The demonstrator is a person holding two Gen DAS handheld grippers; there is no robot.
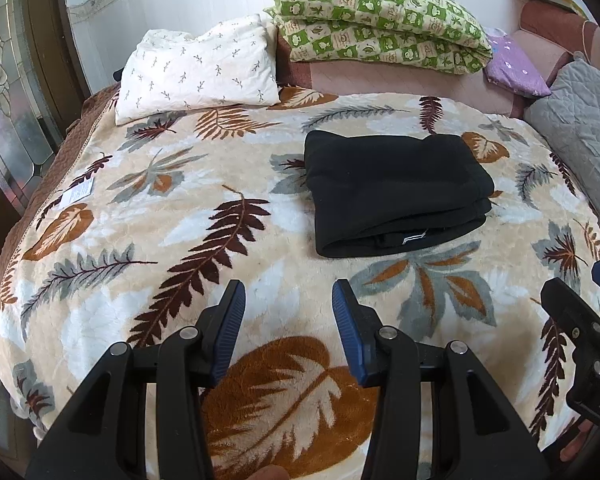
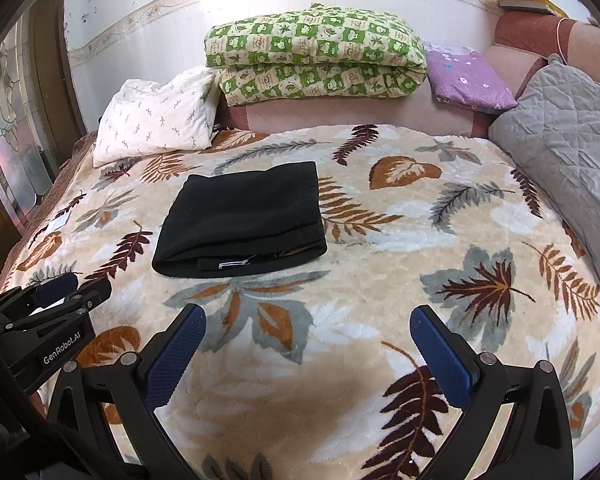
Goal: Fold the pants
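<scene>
Two grippers float over the leafy blanket [image 1: 148,208], holding nothing. The left gripper [image 1: 288,300] and right gripper [image 2: 308,328] are both wide apart. The black pants [image 2: 242,222] lie folded, well ahead of them

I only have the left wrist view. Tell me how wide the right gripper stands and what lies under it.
Observer: The right gripper is open, jaws wide apart, holding nothing. Leaf-print blanket lies beneath it.
Operator: Report what borders the bed on its right side.
Observer: A grey quilted cover runs far down that edge, more than your view shows.
Operator: Describe the near open edge of the pants.
Observer: On the folded black pants, the near edge gapes slightly, with a white tag and inner layers showing in the right wrist view.
Operator: Say whether either gripper touches them.
Observer: Neither. The left gripper is open too, short of the pants.
</scene>
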